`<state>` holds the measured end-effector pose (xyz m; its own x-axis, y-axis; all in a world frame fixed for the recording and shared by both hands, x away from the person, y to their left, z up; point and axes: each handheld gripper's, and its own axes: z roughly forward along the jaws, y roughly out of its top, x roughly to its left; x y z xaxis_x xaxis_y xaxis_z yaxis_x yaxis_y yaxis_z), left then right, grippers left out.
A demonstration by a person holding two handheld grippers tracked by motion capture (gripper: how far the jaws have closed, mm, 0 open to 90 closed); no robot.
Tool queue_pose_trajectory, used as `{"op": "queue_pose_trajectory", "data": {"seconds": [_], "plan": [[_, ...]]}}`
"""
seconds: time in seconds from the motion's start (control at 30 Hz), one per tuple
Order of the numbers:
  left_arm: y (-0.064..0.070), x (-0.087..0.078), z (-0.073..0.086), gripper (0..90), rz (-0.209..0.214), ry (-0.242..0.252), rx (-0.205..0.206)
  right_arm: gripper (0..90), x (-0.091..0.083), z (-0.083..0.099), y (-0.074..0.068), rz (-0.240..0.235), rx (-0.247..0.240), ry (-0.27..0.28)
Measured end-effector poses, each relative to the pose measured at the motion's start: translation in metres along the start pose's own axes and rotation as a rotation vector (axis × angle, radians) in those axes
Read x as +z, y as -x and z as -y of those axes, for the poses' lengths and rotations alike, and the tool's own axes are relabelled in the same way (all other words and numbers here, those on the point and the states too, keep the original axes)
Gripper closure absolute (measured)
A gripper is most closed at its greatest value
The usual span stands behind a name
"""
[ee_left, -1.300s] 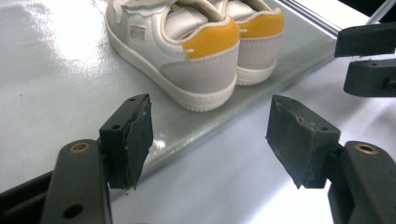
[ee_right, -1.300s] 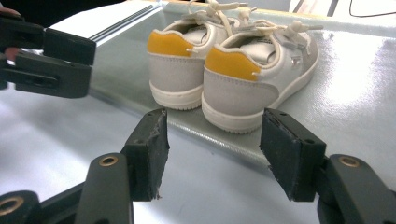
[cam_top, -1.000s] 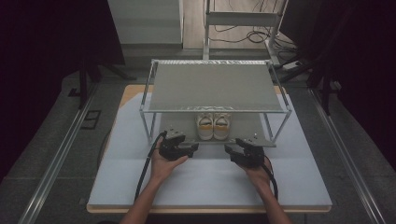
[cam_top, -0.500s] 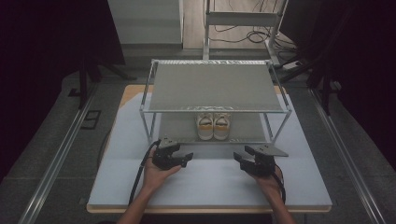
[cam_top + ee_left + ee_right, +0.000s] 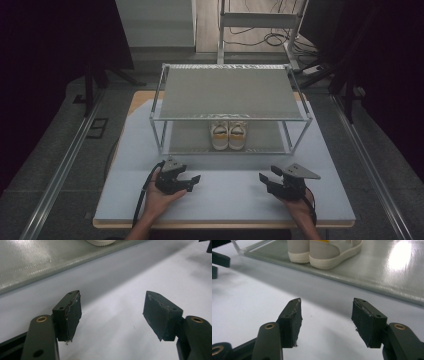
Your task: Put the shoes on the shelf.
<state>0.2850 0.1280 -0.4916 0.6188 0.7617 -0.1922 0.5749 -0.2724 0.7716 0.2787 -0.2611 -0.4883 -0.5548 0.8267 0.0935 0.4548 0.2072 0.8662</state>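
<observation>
High view: a pair of small white-and-yellow fabric sneakers (image 5: 228, 135) stands side by side on the lower tier of a grey two-tier metal shoe rack (image 5: 230, 92), at 12 o'clock on the white-covered counter (image 5: 225, 200). The left gripper (image 5: 192, 182) sits at 7 o'clock and the right gripper (image 5: 265, 180) at 5 o'clock, both spread and empty.

Left gripper view: its jaws gape over bare counter, the rack's lower shelf (image 5: 37, 262) beyond.

Right gripper view: its jaws stand apart, heels toward them. The sneakers look light, soft above and stiff at the rubber sole; the heel collar seems the best hold.
</observation>
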Motion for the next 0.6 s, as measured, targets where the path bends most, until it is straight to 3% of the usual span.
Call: {"op": "queue_pose_trajectory", "data": {"seconds": [0.6], "plan": [[-0.0057, -0.0045, 0.0062, 29.1, -0.014, 0.0, -0.018, 35.1, -0.0029, 0.0019, 0.0067, 0.004, 0.024, 0.005]]}}
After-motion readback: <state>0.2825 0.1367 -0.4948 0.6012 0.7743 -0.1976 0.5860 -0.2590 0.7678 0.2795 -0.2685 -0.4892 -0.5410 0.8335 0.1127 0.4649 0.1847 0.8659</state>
